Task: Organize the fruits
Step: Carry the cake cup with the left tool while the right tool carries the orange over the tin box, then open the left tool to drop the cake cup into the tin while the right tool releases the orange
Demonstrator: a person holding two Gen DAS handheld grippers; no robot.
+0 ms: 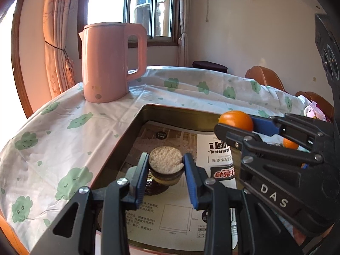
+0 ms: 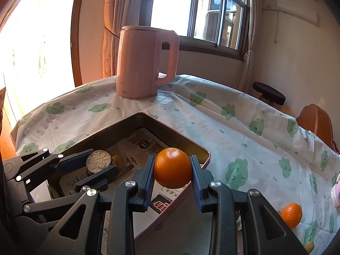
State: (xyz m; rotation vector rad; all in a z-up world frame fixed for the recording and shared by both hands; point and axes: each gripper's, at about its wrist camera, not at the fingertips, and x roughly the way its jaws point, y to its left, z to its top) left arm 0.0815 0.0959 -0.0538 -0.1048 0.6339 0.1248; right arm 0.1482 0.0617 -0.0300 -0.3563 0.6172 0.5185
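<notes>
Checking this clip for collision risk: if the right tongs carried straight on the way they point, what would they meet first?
Probably the tray: the right tongs, shut on the orange, point down over its near right corner. Depth is uncertain.

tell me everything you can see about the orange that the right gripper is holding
The orange is round, bright and glossy, with a pale dimpled patch on top. The right gripper pinches it between both blue pads, holding it above the tray, near the tray's right rim. Nothing else touches it.
</notes>
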